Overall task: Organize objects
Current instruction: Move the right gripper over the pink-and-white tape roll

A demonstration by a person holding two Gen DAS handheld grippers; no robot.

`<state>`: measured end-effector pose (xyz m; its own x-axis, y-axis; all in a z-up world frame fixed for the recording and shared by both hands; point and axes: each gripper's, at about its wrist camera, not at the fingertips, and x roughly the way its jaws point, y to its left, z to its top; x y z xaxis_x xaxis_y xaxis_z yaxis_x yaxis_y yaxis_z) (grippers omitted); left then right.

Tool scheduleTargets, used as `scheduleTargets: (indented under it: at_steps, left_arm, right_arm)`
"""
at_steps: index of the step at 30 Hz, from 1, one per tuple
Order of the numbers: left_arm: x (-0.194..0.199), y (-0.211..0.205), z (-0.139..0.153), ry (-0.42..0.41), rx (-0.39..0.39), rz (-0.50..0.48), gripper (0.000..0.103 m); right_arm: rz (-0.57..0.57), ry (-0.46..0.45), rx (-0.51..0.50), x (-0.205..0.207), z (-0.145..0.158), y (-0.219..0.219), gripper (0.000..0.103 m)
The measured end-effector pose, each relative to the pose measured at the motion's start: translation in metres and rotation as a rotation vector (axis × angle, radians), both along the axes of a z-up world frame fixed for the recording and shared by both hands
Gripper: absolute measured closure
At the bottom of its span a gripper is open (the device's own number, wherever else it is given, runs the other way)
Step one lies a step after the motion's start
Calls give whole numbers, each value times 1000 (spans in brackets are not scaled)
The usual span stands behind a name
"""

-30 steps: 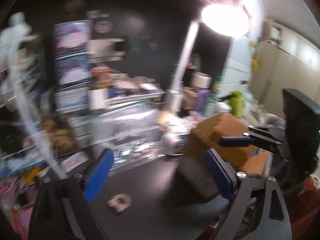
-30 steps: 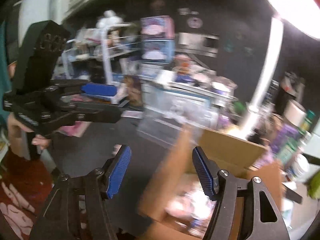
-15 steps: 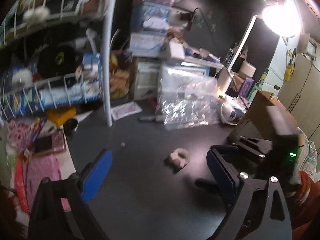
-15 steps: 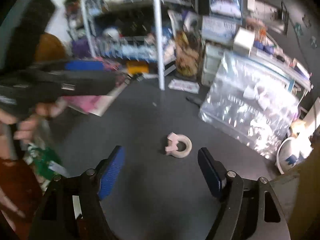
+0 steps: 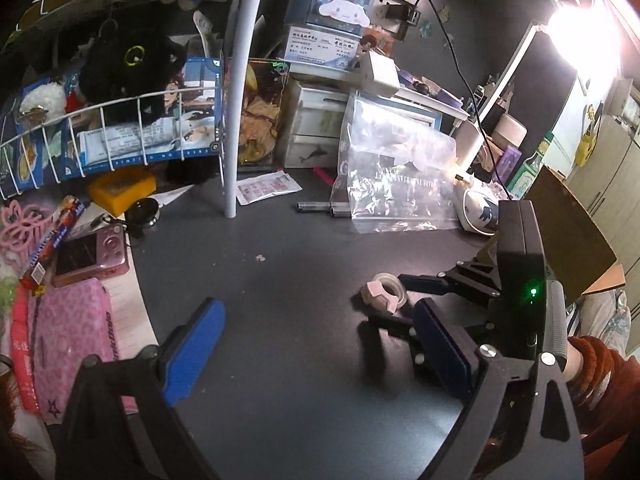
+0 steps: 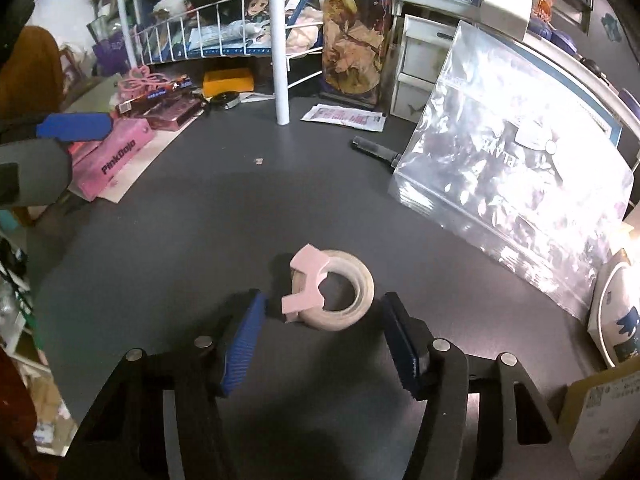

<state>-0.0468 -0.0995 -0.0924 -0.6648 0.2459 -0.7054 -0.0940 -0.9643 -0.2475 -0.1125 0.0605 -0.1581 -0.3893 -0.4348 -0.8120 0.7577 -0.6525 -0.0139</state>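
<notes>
A roll of pale tape with a pink clip-on cutter (image 6: 330, 294) lies flat on the dark desk (image 6: 200, 220). My right gripper (image 6: 326, 320) is open, low over the desk, with the roll between its two blue fingertips but apart from both. In the left wrist view the same roll (image 5: 385, 291) lies right of centre, with the right gripper (image 5: 404, 300) around it. My left gripper (image 5: 316, 344) is open and empty, held above the desk to the left of the roll.
A clear zip bag (image 6: 508, 184) leans at the right. A white pole (image 6: 280, 40) and wire rack (image 6: 224, 28) stand behind. A pink camera (image 5: 90, 252) and pink box (image 6: 110, 156) lie left. An open cardboard box (image 5: 568, 236) stands at the right.
Both grippers swung from the cardboard box toward the desk. The right gripper came down and forward until its open fingers stand either side of the tape roll.
</notes>
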Motion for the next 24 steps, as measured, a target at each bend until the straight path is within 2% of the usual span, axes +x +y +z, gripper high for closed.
scheduleTargets:
  at_steps: [1, 2, 3, 8, 14, 15, 16, 18, 21, 24]
  left_arm:
    - [-1, 0, 0, 0, 3, 0, 9]
    - [-1, 0, 0, -1, 4, 1, 9]
    - [-2, 0, -1, -3, 4, 1, 9]
    - [-2, 6, 0, -8, 18, -25, 9]
    - [3, 21, 10, 4, 67, -92, 9]
    - [4, 24, 13, 11, 82, -106, 9]
    - [5, 28, 17, 18, 100, -122, 9]
    - [6, 33, 24, 32, 111, -141, 9]
    - [8, 35, 29, 44, 96, -118, 9]
    - [12, 29, 27, 34, 76, -81, 9]
  right_arm:
    - [0, 6, -1, 0, 1, 0, 64]
    - [1, 10, 2, 0, 1, -1, 65]
    - [5, 14, 7, 1, 2, -1, 71]
    - [42, 16, -3, 8, 7, -2, 71]
    - [92, 21, -92, 25, 35, 6, 73]
    - [106, 31, -110, 31, 43, 9, 80]
    - [121, 34, -122, 36, 50, 11, 98]
    - [141, 51, -134, 46, 64, 14, 97]
    - [147, 94, -68, 54, 67, 15, 95]
    - [132, 48, -54, 49, 52, 20, 75]
